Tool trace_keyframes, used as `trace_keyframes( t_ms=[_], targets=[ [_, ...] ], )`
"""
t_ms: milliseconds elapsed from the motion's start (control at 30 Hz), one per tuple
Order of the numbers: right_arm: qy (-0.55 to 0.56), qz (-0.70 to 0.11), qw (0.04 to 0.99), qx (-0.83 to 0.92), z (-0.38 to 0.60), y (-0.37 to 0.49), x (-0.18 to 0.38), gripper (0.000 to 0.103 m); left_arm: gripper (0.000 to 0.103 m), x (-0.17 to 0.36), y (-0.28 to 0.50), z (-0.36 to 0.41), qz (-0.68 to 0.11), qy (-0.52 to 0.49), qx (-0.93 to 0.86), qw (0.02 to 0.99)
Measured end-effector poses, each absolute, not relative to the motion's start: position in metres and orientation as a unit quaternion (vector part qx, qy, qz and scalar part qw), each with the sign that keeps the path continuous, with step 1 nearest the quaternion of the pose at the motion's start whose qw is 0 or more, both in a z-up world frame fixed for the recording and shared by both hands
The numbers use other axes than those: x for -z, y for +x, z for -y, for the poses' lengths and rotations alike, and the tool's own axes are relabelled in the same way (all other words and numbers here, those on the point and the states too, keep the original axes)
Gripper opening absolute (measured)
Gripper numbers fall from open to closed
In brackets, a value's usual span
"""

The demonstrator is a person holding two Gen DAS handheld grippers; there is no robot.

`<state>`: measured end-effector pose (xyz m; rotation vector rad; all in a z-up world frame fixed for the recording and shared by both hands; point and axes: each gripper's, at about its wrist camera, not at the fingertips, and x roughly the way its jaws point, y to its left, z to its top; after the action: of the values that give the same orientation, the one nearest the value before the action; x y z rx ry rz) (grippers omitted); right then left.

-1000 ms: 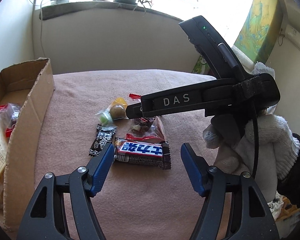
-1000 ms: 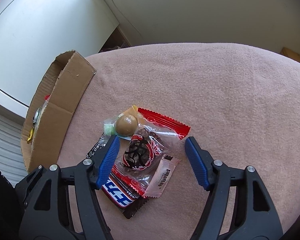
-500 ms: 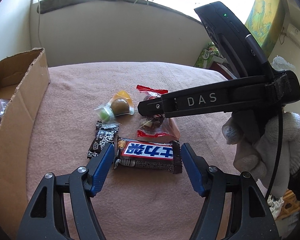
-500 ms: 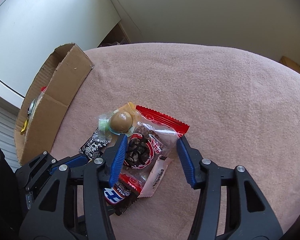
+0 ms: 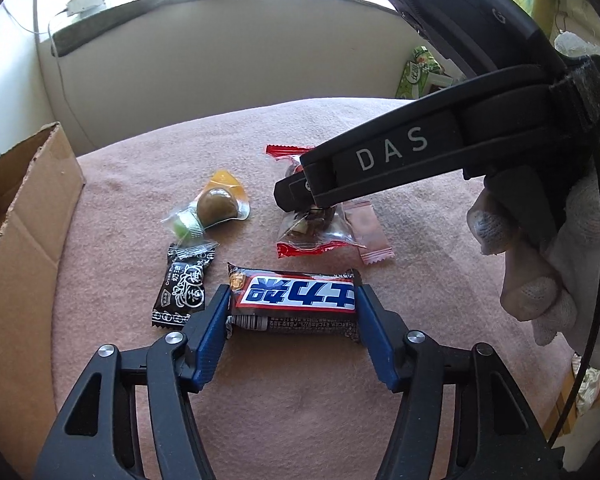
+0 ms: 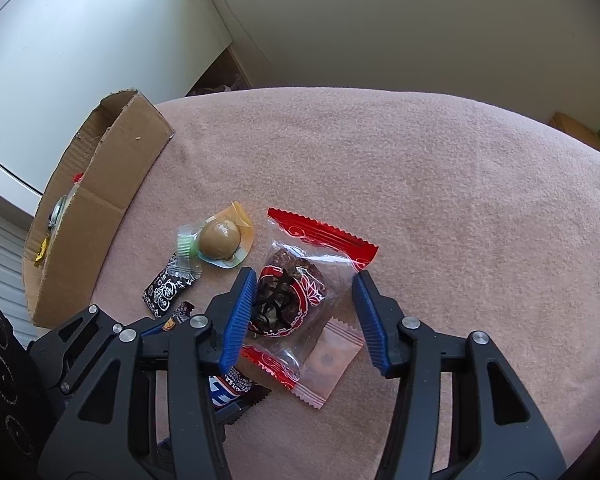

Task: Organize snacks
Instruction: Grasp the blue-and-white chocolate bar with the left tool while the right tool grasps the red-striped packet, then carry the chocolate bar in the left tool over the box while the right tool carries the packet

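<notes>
Lying on pink cloth, five wrapped snacks, one cardboard box

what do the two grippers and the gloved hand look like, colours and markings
Both grippers are black plastic frames with silver screws and ribbed blue pads on the fingers: the left gripper and the right gripper match. Seen from the left wrist view, the right one's side arm carries white "DAS" lettering, with a black cable trailing down. The hand holding it wears a white knit glove.
</notes>
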<state>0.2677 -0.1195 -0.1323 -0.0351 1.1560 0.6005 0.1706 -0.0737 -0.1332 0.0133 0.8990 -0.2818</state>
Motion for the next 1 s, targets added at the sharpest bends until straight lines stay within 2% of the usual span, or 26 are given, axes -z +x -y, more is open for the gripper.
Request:
trace_keyframes(
  t_ms=[67,167,567,1000],
  targets=[
    [-0.012,-0.537,0.795,-0.282,0.120,0.267,0.132,0.044,0.058,0.131,0.167,0.073,-0.432,0.002,0.139,0.891],
    [-0.011,-0.534,0.797,-0.284,0.120,0.265,0.130,0.043,0.057,0.131,0.167,0.072,-0.432,-0.004,0.143,0.891],
    [-0.001,-0.510,0.808,-0.295,0.127,0.257,0.113,0.042,0.056,0.121,0.139,0.038,-0.418,-0.049,0.152,0.894],
    [-0.003,-0.474,0.825,-0.307,0.129,0.233,0.078,0.042,0.056,0.066,0.093,0.003,-0.367,-0.069,0.136,0.918]
  ],
)
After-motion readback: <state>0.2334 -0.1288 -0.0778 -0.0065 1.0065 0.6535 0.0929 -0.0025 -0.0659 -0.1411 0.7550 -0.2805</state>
